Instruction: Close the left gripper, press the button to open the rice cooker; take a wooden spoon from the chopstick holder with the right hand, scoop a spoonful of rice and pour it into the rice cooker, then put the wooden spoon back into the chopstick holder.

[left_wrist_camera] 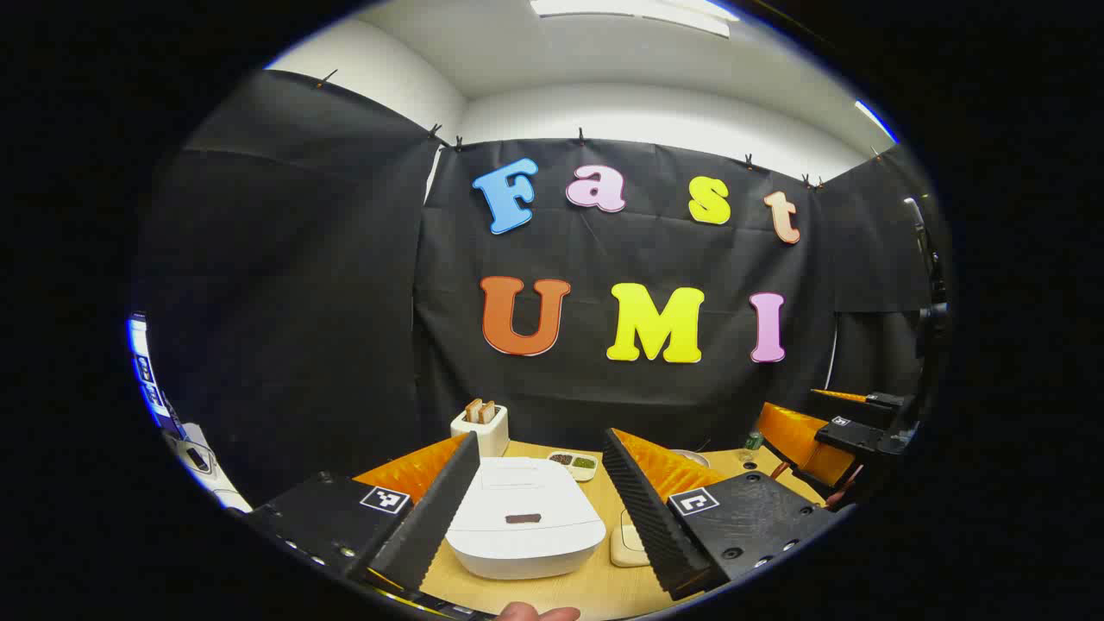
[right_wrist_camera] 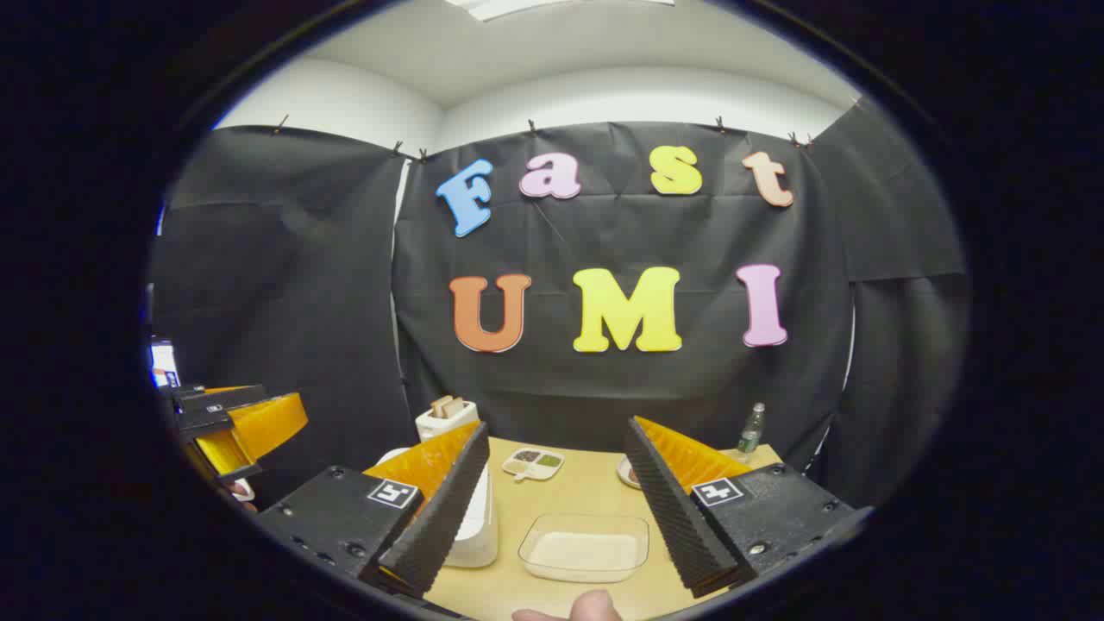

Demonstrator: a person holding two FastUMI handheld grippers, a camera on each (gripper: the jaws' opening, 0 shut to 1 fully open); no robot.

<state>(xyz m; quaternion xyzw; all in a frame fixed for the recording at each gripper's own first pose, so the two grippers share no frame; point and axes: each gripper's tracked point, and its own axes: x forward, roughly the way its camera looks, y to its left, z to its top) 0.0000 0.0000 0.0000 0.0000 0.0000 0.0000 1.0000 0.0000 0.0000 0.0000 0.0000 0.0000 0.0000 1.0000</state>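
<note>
While both claws hung above the table with their jaws spread wide and nothing between them, no part of the task looked begun. From where I stood, the left gripper point(left_wrist_camera: 539, 500) was raised over the white rice cooker point(left_wrist_camera: 524, 517), whose lid lay shut, a small dark patch showing on its front edge that I took for the button, though I could not be sure. The right gripper point(right_wrist_camera: 561, 509) hovered over a clear container of rice point(right_wrist_camera: 585, 545) on the wooden table point(right_wrist_camera: 573, 487), with the cooker's white side point(right_wrist_camera: 477, 526) just beside its left finger. I judged the step in hand to be the very first: the left claw had yet to close, and only then could it come down and press the lid release. That move called for bringing the fingers together and lowering them squarely onto the front of the lid. Farther back stood a toaster point(left_wrist_camera: 480, 424) with bread in it and a small divided dish point(left_wrist_camera: 573, 464). The left gripper view gave the cooker's whole lid and the other claw point(left_wrist_camera: 849, 423) off at the right edge; the right gripper view gave the rice container, a bottle point(right_wrist_camera: 751, 428) near the cloth and a plate point(right_wrist_camera: 629, 472) behind its right finger. I could not pick out the chopstick holder or the wooden spoon for certain.
</note>
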